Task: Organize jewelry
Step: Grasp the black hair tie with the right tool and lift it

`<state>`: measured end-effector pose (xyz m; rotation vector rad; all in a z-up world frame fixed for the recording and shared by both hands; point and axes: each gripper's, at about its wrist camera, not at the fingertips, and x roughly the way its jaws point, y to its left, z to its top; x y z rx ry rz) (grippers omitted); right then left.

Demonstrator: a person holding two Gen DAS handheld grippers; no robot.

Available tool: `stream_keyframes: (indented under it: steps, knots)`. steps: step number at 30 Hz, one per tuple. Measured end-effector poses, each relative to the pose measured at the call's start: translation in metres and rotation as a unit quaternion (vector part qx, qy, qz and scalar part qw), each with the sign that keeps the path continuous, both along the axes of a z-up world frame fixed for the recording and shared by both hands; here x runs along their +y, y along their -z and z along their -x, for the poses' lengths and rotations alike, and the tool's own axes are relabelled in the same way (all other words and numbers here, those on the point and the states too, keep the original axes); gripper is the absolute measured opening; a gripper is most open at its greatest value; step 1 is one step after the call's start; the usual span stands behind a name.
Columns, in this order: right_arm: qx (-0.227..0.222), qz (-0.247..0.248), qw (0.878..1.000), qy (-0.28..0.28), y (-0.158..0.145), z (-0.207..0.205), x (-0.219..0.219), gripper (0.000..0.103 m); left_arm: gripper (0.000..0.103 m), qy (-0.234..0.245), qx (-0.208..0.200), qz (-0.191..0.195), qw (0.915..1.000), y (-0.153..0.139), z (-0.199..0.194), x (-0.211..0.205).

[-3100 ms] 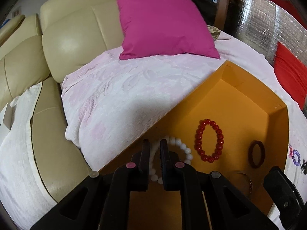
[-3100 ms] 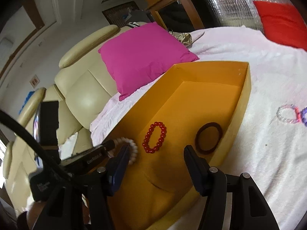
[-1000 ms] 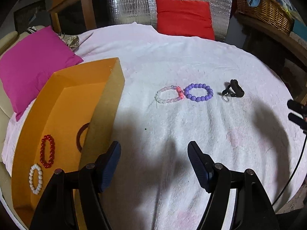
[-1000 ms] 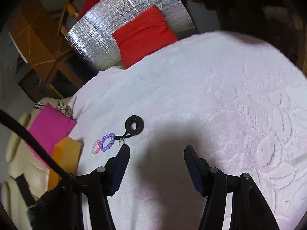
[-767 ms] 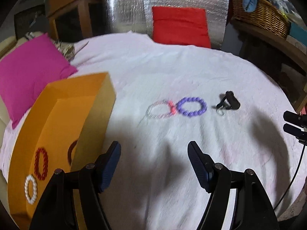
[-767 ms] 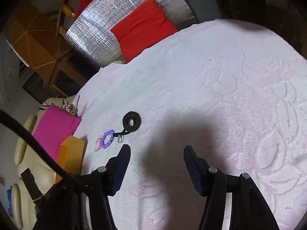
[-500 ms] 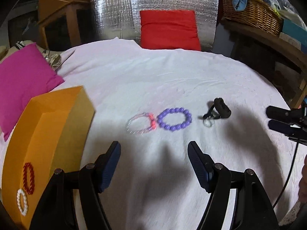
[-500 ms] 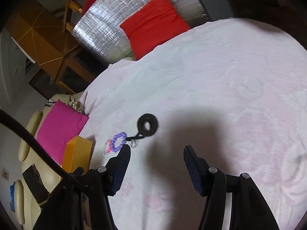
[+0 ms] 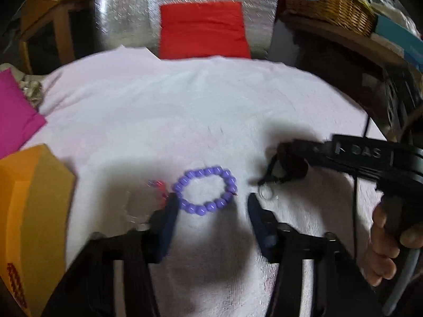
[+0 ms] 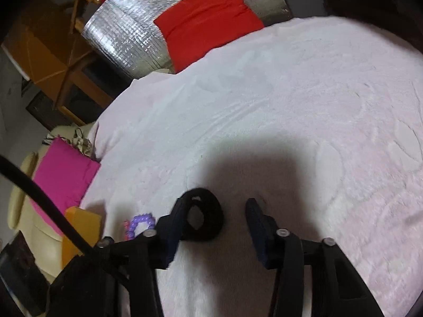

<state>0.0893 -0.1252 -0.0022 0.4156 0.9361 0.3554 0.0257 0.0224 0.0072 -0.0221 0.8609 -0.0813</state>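
The purple bead bracelet (image 9: 205,190) lies flat on the pale pink cloth (image 9: 185,111) covering the round surface, just ahead of the left gripper (image 9: 210,204). Its near edge sits between the two blue fingertips (image 9: 170,211); the left tip looks to be at the beads, though blur hides whether it touches. The jaws are closing, partly open, with nothing yet pinched. Just left of it lies a clear and pink bracelet (image 9: 148,198), badly blurred.

To the right, the black ring-shaped band (image 10: 202,215) with a small metal ring (image 9: 265,192) attached rests on the cloth. The right gripper (image 10: 215,220) is down at it, jaws closing and partly open; its left finger overlaps the band while the right finger stands clear of it. A person's hand (image 9: 388,243) holds this gripper's handle.

At the far left stands the orange box (image 9: 34,185), a red bead bracelet (image 9: 15,285) inside. Beyond are a magenta cushion (image 9: 15,116), a red cushion (image 9: 203,30) against silver foil (image 9: 127,8), and a wicker basket (image 9: 330,2).
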Motion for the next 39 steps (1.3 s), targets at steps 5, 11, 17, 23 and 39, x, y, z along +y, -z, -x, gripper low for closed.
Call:
stream_keyframes:
  steps: [5,11,17,23,39]
  knots:
    - [-0.017,0.071,0.997,-0.024,-0.004,0.002,0.018,0.012,0.008,0.021,0.017,0.031,0.9991,0.009,0.002,0.004]
    - [-0.032,0.078,0.996,-0.021,-0.022,0.024,-0.007,0.008,0.006,0.049,0.002,0.057,0.9972,-0.006,0.023,0.006]
    - [-0.007,0.043,0.999,-0.005,-0.024,0.047,-0.037,0.009,0.009,0.016,-0.003,0.017,0.9997,-0.011,0.039,0.011]
    - [-0.004,0.027,1.0,-0.005,-0.02,0.045,-0.024,0.035,0.041,-0.013,-0.025,0.017,0.9994,-0.02,0.037,0.017]
    - [-0.024,0.1,0.994,-0.031,-0.007,0.017,0.037,0.008,0.041,-0.018,-0.011,-0.002,0.9998,-0.014,0.017,0.026]
